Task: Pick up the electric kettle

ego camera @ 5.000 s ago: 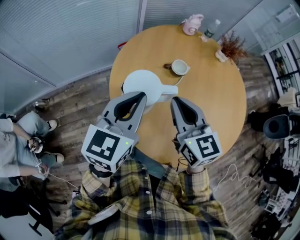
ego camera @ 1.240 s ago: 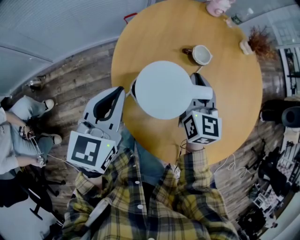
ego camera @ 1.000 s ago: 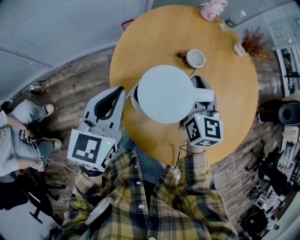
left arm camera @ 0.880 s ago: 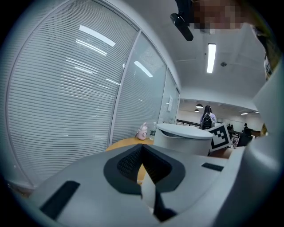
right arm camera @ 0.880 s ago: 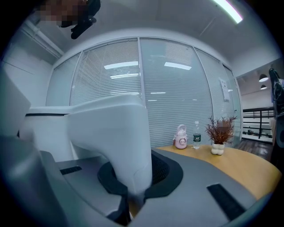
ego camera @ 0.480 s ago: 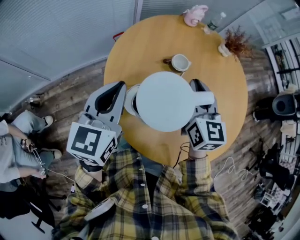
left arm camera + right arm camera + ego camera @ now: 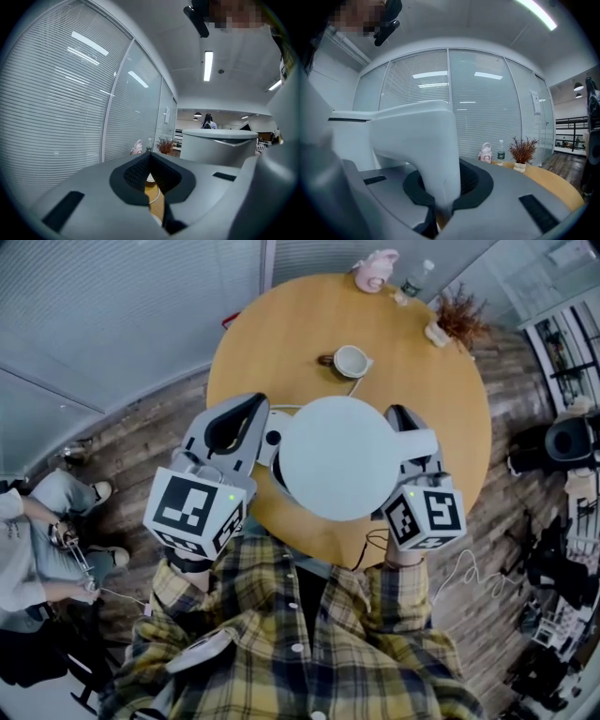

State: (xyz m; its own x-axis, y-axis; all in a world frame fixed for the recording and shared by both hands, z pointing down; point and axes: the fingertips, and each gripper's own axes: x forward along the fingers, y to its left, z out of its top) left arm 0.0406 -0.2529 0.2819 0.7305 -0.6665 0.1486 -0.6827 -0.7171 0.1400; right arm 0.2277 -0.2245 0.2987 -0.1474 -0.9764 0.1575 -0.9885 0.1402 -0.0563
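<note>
The white electric kettle (image 7: 337, 457) hangs in the air above the round wooden table (image 7: 450, 418); from above I see mostly its round lid. My right gripper (image 7: 403, 420) is shut on the kettle's handle (image 7: 418, 442), which runs down between the dark pads in the right gripper view (image 7: 436, 154). My left gripper (image 7: 255, 403) is just left of the kettle, not touching it. Its jaws are shut with nothing in them (image 7: 150, 158), and the kettle body (image 7: 220, 147) stands to their right. The kettle's white round base (image 7: 270, 437) lies on the table, partly hidden under the kettle.
A white cup (image 7: 352, 360) stands beyond the kettle. At the table's far edge are a pink container (image 7: 375, 270), a small bottle (image 7: 412, 281) and a dried plant in a pot (image 7: 456, 322). A seated person (image 7: 37, 549) is at the left on the wooden floor.
The kettle has risen with my right gripper shut on its handle and looks larger from above. My left gripper rose alongside it. More of the round base shows on the table.
</note>
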